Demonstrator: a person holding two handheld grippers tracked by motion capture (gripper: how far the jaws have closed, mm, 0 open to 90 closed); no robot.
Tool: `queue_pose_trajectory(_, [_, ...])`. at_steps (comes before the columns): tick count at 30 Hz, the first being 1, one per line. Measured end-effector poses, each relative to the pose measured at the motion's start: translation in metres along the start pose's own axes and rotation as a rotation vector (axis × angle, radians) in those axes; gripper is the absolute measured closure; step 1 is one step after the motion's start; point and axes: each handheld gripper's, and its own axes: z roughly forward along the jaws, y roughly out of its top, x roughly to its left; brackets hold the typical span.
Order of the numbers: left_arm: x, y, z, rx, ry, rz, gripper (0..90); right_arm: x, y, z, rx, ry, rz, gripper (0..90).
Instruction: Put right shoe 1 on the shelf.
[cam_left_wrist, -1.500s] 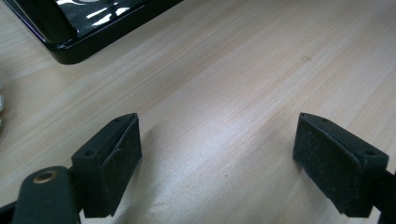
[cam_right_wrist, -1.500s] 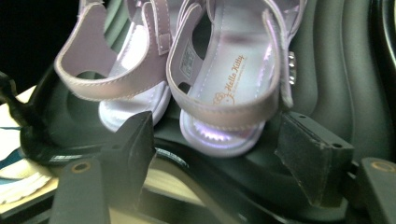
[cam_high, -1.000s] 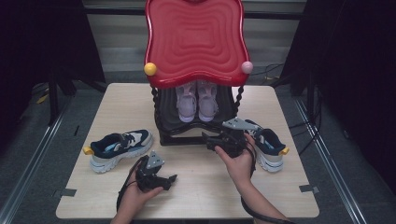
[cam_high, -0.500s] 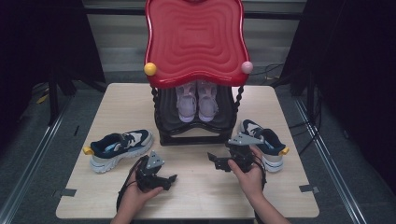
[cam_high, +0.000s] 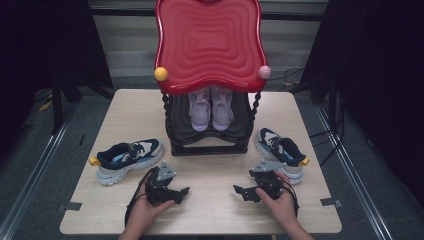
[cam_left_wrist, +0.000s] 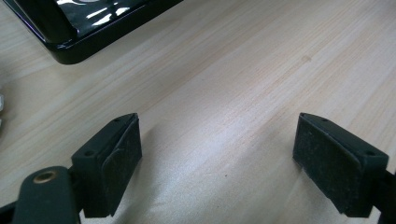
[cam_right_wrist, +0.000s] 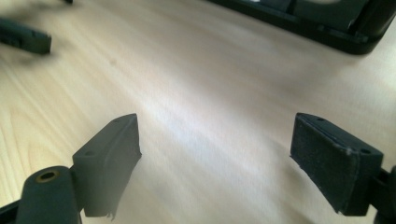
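A red wavy-topped rack (cam_high: 209, 45) stands at the table's back, and a pair of pale lilac shoes (cam_high: 211, 109) sits on its black lower shelf. To its left lies a navy and white sneaker (cam_high: 127, 159); its mate (cam_high: 281, 152) lies to the right. My left gripper (cam_high: 183, 192) (cam_left_wrist: 217, 135) rests open on the wood near the front edge, with nothing between its jaws. My right gripper (cam_high: 238, 192) (cam_right_wrist: 215, 130) faces it, just left of the right sneaker. Its jaws have just been opening and stand wide with nothing in them.
The light wooden table (cam_high: 210, 215) shows bare wood between the two grippers. The rack's black base (cam_left_wrist: 93, 28) (cam_right_wrist: 327, 23) lies just beyond both. The left gripper's jaw (cam_right_wrist: 23, 39) appears blurred in the right gripper view. Dark curtains flank the table.
My right gripper has drawn back from beside the rack and the right sneaker, toward the front edge and down to the table. The left gripper has stayed put.
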Motion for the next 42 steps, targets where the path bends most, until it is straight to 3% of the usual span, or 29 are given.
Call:
queue_pose_trajectory(3, [0.0, 0.0, 0.0, 0.0, 0.0, 0.0, 15.1, -0.001, -0.008, 0.002, 0.03, 0.01, -0.02, 14.7])
queue_pose_trajectory(7, [0.0, 0.0, 0.0, 0.0, 0.0, 0.0, 15.1, 0.001, -0.012, 0.002, 0.013, -0.018, -0.07, 14.8])
queue_pose_trajectory(8, [0.0, 0.0, 0.0, 0.001, 0.0, 0.001, 15.1, 0.002, -0.013, 0.002, 0.02, -0.02, -0.111, 14.2])
queue_pose_trajectory(12, [0.0, 0.0, 0.0, 0.0, 0.0, 0.0, 15.1, 0.0, -0.014, 0.001, 0.02, -0.007, -0.127, 14.1])
queue_pose_trajectory(30, [0.003, 0.001, -0.006, 0.015, 0.022, -0.008, 15.8, 0.0, -0.013, 0.002, 0.025, -0.005, -0.131, 13.5])
queue_pose_trajectory(35, [0.003, 0.002, -0.011, 0.002, 0.0, -0.027, 15.8, 0.0, -0.013, 0.002, 0.026, -0.005, -0.13, 13.5])
queue_pose_trajectory(42, [0.008, 0.007, -0.021, 0.0, -0.003, -0.023, 16.0, 0.0, -0.013, 0.002, 0.026, -0.006, -0.129, 13.5])
